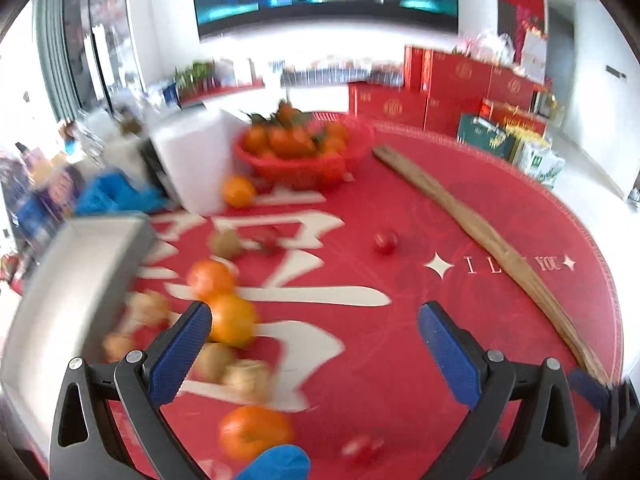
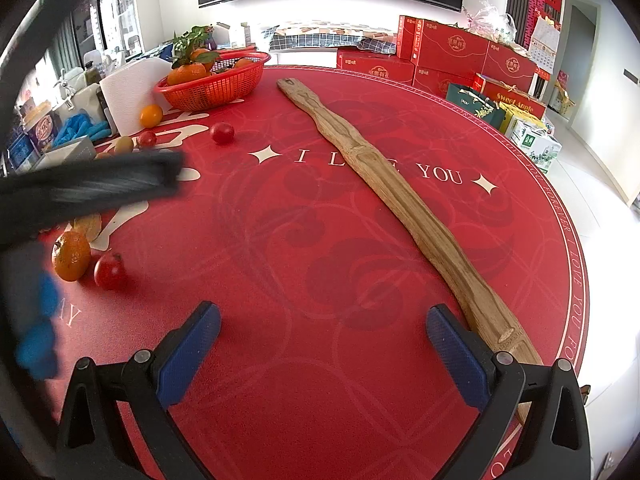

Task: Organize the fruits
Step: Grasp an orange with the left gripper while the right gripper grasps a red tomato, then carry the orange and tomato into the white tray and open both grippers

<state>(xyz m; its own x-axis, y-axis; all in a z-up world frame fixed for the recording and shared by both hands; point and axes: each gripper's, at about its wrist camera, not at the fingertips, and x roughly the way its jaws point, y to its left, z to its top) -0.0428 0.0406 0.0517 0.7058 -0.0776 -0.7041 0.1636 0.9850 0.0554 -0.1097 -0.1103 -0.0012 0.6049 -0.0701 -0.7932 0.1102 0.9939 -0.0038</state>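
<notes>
Loose fruit lies on the red round table [image 1: 460, 208]. In the blurred left wrist view, oranges [image 1: 232, 320], kiwis [image 1: 214, 360] and small red tomatoes [image 1: 386, 241] sit ahead and left of my open, empty left gripper [image 1: 314, 320]. A red basket [image 1: 296, 160] full of oranges stands at the back. In the right wrist view my right gripper [image 2: 322, 324] is open and empty over bare cloth. An orange [image 2: 71, 255] and a tomato [image 2: 109, 271] lie to its left. The basket shows far left in the right wrist view [image 2: 212, 84].
A long wooden stick [image 2: 400, 192] lies diagonally across the table, its near end by my right finger. A white open box [image 1: 68, 280] sits at the left. A paper towel roll [image 2: 128, 92] stands beside the basket. Red gift boxes [image 2: 452, 52] are stacked behind the table.
</notes>
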